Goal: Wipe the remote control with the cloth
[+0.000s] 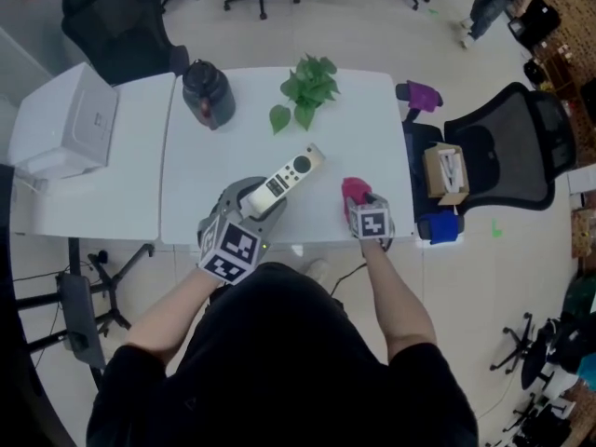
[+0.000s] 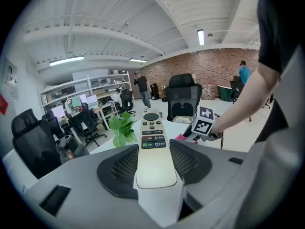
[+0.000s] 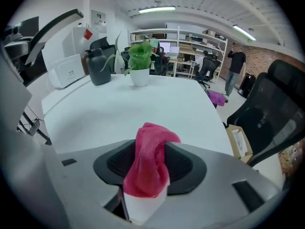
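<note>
Left gripper is clamping the tail end of the pale remote control, pads pressing on both of its long sides. The remote is being held off the white table over its near middle, button end pointing far and right toward the potted plant. Right gripper is pointing steeply down at the near right edge of the table with its jaws standing wide apart. The pink cloth is sitting bunched up between them, loose and not pinched, and is lying just right of the remote without touching it. A dark jug is standing at the far left of the table. A white box is resting on the adjoining table to the left. A black office chair is standing at the right, a cardboard box sitting on its seat.
</note>
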Motion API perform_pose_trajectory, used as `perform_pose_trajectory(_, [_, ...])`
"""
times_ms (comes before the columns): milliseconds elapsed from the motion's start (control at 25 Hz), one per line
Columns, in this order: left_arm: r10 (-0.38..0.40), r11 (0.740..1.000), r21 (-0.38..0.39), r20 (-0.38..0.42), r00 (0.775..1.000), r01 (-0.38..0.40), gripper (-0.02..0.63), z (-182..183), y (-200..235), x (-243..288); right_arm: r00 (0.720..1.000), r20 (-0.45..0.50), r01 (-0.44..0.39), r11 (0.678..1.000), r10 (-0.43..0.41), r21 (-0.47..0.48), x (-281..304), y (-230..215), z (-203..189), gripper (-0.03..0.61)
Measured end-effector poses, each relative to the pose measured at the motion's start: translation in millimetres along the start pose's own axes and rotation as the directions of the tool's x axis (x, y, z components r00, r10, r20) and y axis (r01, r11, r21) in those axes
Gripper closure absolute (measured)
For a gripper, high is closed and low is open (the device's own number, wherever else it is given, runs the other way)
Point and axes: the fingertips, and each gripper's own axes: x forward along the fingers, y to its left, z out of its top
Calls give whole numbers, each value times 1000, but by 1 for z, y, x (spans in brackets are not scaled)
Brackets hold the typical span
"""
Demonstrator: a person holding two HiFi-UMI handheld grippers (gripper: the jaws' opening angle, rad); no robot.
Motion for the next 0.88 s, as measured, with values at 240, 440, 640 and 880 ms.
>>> perform_pose_trajectory(240, [38, 999, 31, 10, 999, -38, 405, 4, 6, -17, 994, -105, -2, 999, 8, 48, 17, -2, -18, 405])
perform_pose_trajectory(440, [64, 997, 37, 8, 998, -64, 405, 2, 12, -24, 990, -140, 18, 998, -10, 58, 16, -9, -24, 449])
perform_pose_trajectory(640, [80, 996, 45, 10, 997, -80, 405, 0, 15, -27, 998, -38, -46, 998, 48, 49, 15, 1, -5, 471])
perform_pose_trajectory(880, [97, 993, 70, 17, 995, -98, 405, 4, 20, -25, 986, 141, -92, 995, 87, 27, -41, 8, 35, 474])
